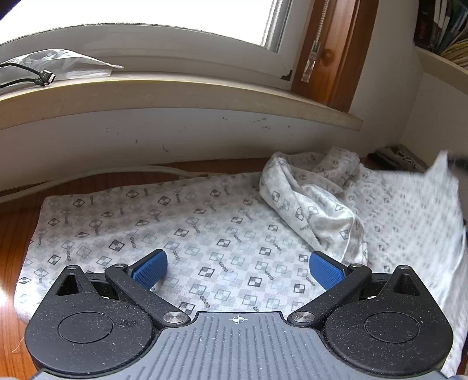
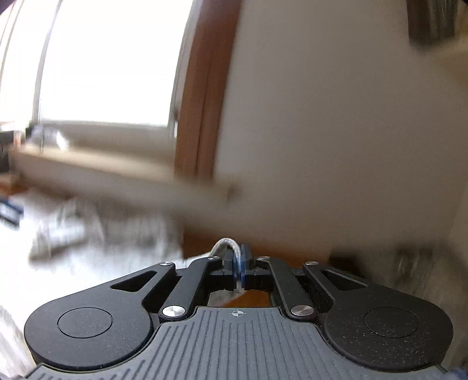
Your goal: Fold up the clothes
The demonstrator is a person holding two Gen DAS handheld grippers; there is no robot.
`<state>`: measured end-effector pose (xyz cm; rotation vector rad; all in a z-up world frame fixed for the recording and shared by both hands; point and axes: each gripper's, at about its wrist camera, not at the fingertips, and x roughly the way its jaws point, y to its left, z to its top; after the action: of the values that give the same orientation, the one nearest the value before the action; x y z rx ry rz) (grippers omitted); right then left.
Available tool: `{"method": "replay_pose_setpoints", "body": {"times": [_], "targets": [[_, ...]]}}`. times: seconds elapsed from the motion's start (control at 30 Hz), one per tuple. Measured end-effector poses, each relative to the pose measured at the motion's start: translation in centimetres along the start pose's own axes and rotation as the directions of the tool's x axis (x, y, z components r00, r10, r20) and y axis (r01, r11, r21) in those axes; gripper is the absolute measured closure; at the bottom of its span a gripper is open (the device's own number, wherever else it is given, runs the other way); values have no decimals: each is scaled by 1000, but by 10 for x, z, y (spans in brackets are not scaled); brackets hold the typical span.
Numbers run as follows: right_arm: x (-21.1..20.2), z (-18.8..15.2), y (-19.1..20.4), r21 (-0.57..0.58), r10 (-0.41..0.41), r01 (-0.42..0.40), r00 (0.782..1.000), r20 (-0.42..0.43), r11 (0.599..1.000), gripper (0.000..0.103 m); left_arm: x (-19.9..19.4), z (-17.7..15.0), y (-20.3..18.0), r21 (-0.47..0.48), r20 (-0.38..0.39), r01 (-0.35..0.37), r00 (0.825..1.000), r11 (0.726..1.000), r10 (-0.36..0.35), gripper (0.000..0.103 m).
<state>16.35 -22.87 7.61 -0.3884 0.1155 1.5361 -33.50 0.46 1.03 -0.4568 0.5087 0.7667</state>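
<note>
Right gripper (image 2: 238, 260) jaws pinching garment (image 1: 204, 228) edge; left gripper (image 1: 238, 270) jaws spread above it.

Daylight enters through the white-framed window (image 1: 163, 20), which is overexposed to plain white in both views. The left wrist view is sharp; only the raised corner of the white patterned cloth (image 1: 438, 181) at its right edge is smeared. The right wrist view is motion-blurred throughout its background. Fisheye distortion bows the beige stone windowsill (image 1: 175, 93).
</note>
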Motion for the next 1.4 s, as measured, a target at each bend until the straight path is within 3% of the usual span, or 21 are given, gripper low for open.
{"method": "replay_pose_setpoints", "body": {"times": [0.13,0.23,0.37,0.47,0.53,0.6,0.7,0.8,0.93,1.1,1.23,1.3,1.4], "targets": [[-1,46,20,-120,-127,140,986,108,983,100,-1,0,1,-3,1,2,1000,1000,-2,0],[21,38,30,-107,-154,158,987,42,982,100,-1,0,1,-3,1,0,1000,1000,0,0],[52,-12,35,-113,-80,61,982,-169,992,99,-1,0,0,6,-3,-10,1000,1000,10,0],[55,-44,25,-51,-44,32,966,-257,998,89,0,0,-1,16,-7,-16,1000,1000,17,0],[44,-58,12,12,-14,18,962,-273,1000,70,1,0,-5,32,-13,-32,999,999,32,0],[31,-70,2,76,8,13,961,-276,997,62,4,-1,-10,58,-21,-56,998,997,58,0],[4,-86,-6,170,66,-19,960,-274,985,61,7,-2,-23,128,-21,-116,993,985,120,0],[-11,-99,-8,247,128,-60,954,-271,967,56,4,0,-38,153,30,-174,985,973,171,0],[-21,-106,-3,318,199,-115,949,-246,941,54,-1,15,-70,143,48,-99,994,985,93,0],[-22,-107,10,312,219,-138,945,-242,940,53,19,32,-151,238,32,38,998,971,-47,3],[-31,-112,14,311,212,-132,947,-240,941,52,51,42,-239,349,6,149,987,925,-161,12],[-36,-112,16,301,199,-122,951,-238,946,49,67,44,-282,401,-13,186,980,897,-198,32],[-38,-113,17,305,190,-114,954,-233,945,49,92,43,-336,478,-51,217,974,851,-219,41]]}}
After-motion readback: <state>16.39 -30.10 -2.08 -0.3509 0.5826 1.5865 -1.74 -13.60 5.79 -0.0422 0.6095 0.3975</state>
